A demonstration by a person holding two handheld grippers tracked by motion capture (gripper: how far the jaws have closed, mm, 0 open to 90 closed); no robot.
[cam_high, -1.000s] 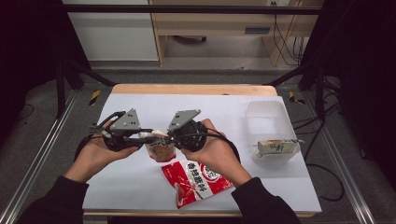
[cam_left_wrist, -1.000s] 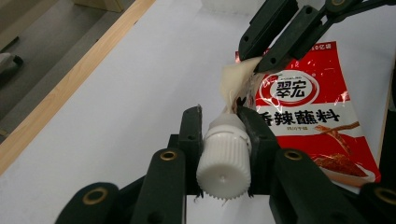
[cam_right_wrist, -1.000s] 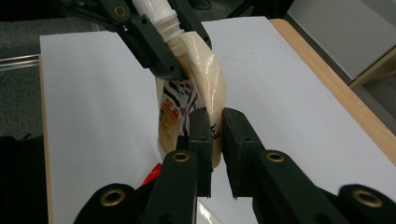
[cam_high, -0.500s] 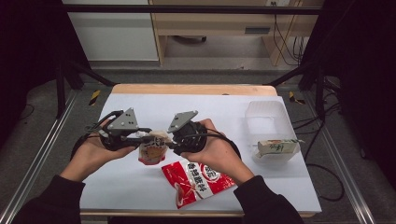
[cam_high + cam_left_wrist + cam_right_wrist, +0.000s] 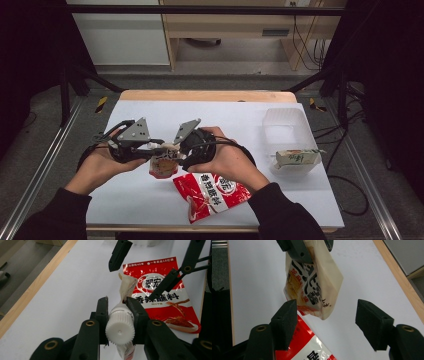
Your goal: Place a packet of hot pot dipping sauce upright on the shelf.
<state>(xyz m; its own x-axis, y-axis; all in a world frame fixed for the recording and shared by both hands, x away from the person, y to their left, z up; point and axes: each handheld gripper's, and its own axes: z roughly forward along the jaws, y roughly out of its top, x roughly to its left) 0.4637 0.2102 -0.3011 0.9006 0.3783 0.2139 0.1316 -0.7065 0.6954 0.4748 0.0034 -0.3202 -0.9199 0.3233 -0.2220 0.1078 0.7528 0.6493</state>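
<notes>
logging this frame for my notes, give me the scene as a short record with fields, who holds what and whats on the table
left gripper: shut on the white cap of the spouted pouch
right gripper: open, jaws either side of the pouch's lower end, not touching
pouch: hanging above the table
red sauce packet: flat on white table, near edge
clear container: table's right side
small carton: by the container

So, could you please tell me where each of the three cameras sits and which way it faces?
High view: above the person's side, looking forward and down on the white table; both forearms and hands enter from below.
Left gripper view: on the left gripper, looking along its jaws clamped on the spout pouch; the right gripper's jaws show beyond.
Right gripper view: on the right gripper, jaws apart, facing that hanging pouch.
All share the pouch and the red sachet.
</notes>
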